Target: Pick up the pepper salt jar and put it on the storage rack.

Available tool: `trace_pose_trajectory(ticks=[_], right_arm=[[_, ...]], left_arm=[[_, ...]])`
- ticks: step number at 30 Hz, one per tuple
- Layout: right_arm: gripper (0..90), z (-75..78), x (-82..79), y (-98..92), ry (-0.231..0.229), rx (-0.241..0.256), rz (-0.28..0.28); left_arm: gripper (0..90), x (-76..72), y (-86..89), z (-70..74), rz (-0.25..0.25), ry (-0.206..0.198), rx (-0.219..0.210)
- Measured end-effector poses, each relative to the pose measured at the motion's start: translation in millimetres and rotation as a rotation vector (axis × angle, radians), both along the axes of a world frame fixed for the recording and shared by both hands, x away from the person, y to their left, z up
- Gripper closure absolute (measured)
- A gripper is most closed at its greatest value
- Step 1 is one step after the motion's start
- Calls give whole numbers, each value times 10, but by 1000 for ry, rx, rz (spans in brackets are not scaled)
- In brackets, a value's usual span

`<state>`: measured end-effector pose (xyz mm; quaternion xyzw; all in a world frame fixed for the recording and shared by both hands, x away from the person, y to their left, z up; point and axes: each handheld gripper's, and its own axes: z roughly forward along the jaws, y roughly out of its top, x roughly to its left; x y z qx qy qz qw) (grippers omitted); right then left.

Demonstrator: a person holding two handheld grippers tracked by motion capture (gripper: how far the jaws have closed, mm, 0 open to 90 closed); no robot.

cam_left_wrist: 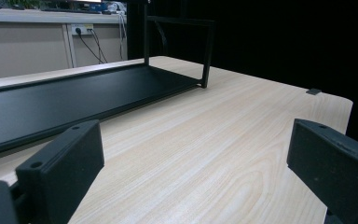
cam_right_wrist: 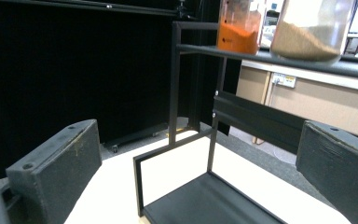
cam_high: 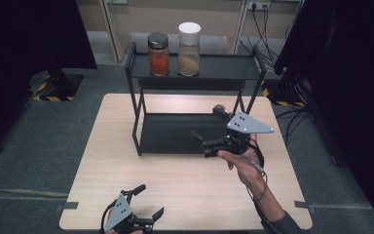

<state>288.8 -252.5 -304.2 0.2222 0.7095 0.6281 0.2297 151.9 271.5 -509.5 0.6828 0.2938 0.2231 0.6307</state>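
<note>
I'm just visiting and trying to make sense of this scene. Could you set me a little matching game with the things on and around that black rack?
Things:
1. orange-filled jar
2. white-lidded jar
3. right gripper
4. left gripper

Places or states:
A. near the table's front edge, jaws open
B. top shelf, to the right of the other jar
C. top shelf, to the left of the other jar
D. by the rack's lower shelf, jaws open

Pairs: 1-C, 2-B, 3-D, 4-A
</note>
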Motion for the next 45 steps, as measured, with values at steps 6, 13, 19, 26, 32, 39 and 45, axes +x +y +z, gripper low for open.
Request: trace_pose_trajectory(ticks=[6, 13, 19, 26, 32, 39, 45], right_arm=[[4, -102, -58, -36, 2, 15, -1], [4, -197, -111, -40, 3, -8, -10], [4, -261, -158, -96, 3, -19, -19], [4, -360, -186, -162, 18, -9, -28], [4, -451, -227, -207, 33, 1, -33], [4, -507, -274, -212, 29, -34, -33], [4, -562, -311, -305, 43, -42, -51]], left_arm=[[32, -1, 2, -2, 2, -2, -2], [32, -6, 4, 0, 2, -5, -2], [32, -4, 3, -3, 4, -5, -3], [32, -4, 4, -3, 4, -4, -1], [32, -3, 3, -4, 4, -4, -2], [32, -5, 9, -3, 7, -6, -2], [32, -1, 4, -3, 4, -4, -1]])
